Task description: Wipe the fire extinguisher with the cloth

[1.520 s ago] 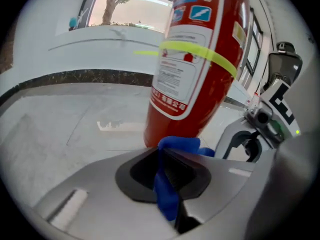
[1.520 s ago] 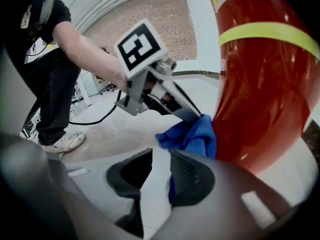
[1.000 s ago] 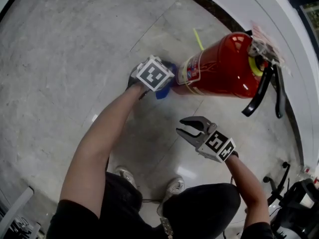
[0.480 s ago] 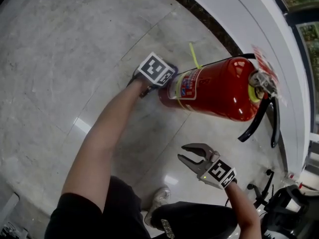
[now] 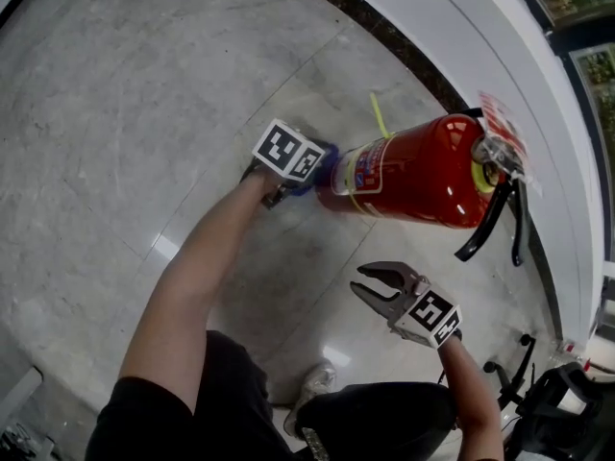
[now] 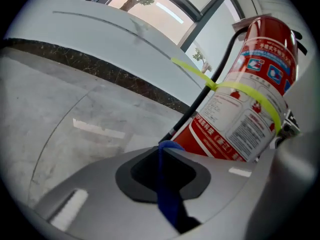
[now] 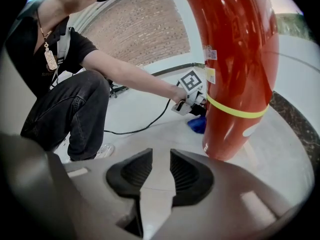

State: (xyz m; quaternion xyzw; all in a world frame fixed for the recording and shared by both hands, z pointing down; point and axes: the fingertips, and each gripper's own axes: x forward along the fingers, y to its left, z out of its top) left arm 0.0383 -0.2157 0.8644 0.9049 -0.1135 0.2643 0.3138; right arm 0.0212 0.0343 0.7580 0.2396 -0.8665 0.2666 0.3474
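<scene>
- Pale grey marble floor fills most of the head view, edged by a dark border strip at the foot of a curved white wall.
- The fire extinguisher, red, stands on the floor just beside that strip. It has a yellow-green band round its body, a printed label near its foot and a black hose at its head.
- At the very foot of the extinguisher lies the blue cloth. Whether it presses on the red shell cannot be told.
- The left tongs are clenched on the cloth, a blue fold showing between the closed pads, with the tips right by the extinguisher's base.
- The right tongs hang well apart from the extinguisher, on its side away from the wall. They are released, with only bare floor in the gap.
- Beyond the extinguisher in the right gripper view, the person crouches in dark clothes, one arm stretched to its base.
- A black cable trails over the floor from the left tongs, away from the extinguisher.
</scene>
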